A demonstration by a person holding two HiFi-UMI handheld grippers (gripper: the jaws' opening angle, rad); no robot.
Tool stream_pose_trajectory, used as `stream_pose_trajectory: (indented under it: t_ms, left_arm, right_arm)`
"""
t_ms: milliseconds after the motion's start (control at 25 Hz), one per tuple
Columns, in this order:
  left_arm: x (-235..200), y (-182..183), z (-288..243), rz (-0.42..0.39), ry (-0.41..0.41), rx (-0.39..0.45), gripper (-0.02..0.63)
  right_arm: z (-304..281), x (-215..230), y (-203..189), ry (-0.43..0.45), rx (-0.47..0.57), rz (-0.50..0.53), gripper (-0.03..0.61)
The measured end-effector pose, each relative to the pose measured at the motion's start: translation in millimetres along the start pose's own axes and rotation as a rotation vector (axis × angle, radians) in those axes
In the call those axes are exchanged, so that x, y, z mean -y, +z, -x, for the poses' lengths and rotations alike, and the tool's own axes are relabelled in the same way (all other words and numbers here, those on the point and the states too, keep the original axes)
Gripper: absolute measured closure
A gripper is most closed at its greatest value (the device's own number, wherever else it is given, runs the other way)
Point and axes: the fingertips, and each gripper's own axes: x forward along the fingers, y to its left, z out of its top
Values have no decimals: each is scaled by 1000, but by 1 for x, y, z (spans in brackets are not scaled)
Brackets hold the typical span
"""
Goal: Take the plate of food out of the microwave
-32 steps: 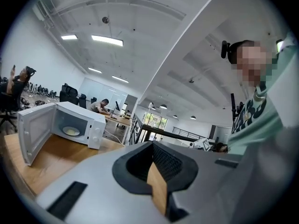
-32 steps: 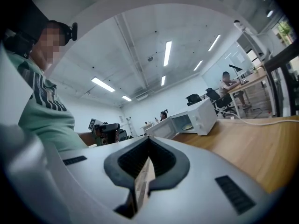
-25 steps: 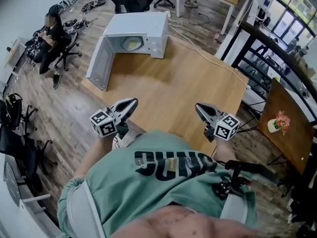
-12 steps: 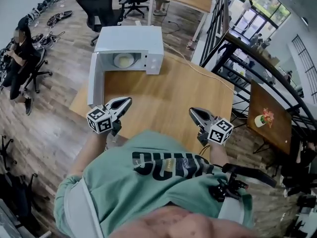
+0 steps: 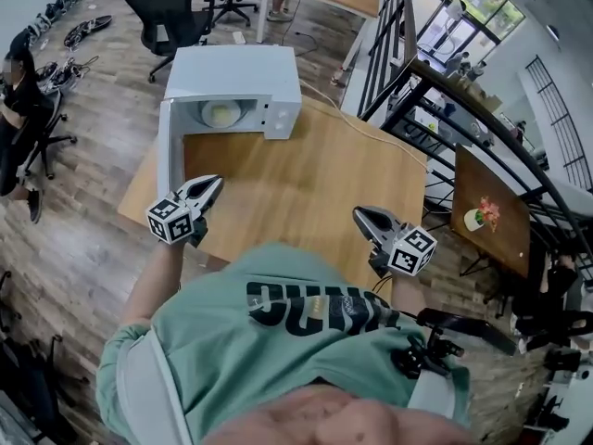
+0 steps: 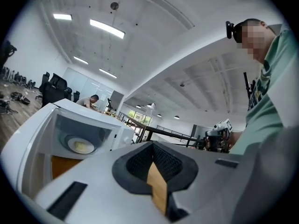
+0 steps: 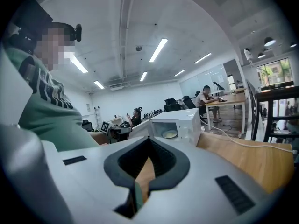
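Note:
A white microwave [image 5: 236, 74] stands at the far end of the wooden table [image 5: 306, 174], its door [image 5: 168, 152] swung open to the left. Inside it lies a pale plate of food [image 5: 220, 112], also seen in the left gripper view as the plate [image 6: 80, 146] and in the right gripper view as the plate [image 7: 169, 134]. My left gripper [image 5: 214, 184] hovers just in front of the open door's lower edge, jaws shut and empty. My right gripper [image 5: 360, 215] is over the table's near right part, far from the microwave, shut on nothing.
A white cable [image 5: 366, 128] runs across the table's far right from behind the microwave. A black railing [image 5: 435, 91] stands right of the table, with a small side table [image 5: 486, 221] beyond it. Office chairs [image 5: 171, 7] and a seated person [image 5: 18, 72] are at the far left.
The view has drawn closer to the microwave. My left gripper has moved left and sits nearer the open door. The right gripper has hardly moved.

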Motion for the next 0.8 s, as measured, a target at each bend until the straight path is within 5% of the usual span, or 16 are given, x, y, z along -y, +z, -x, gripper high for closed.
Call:
stream_pose_trajectory:
  t_ms: [240, 440, 640, 800]
  left_arm:
    - [-51, -25, 25, 41, 273, -29, 609]
    - [-49, -31, 38, 51, 443, -66, 609]
    - [-10, -36, -35, 86, 355, -50, 609]
    - [-6, -33, -74, 118, 237, -65, 609]
  right_arm:
    - [17, 40, 0, 78, 46, -7, 571]
    - [42, 70, -18, 148, 63, -27, 571]
    - [52, 111, -27, 171, 73, -40, 571]
    - [38, 97, -35, 162, 68, -72, 571]
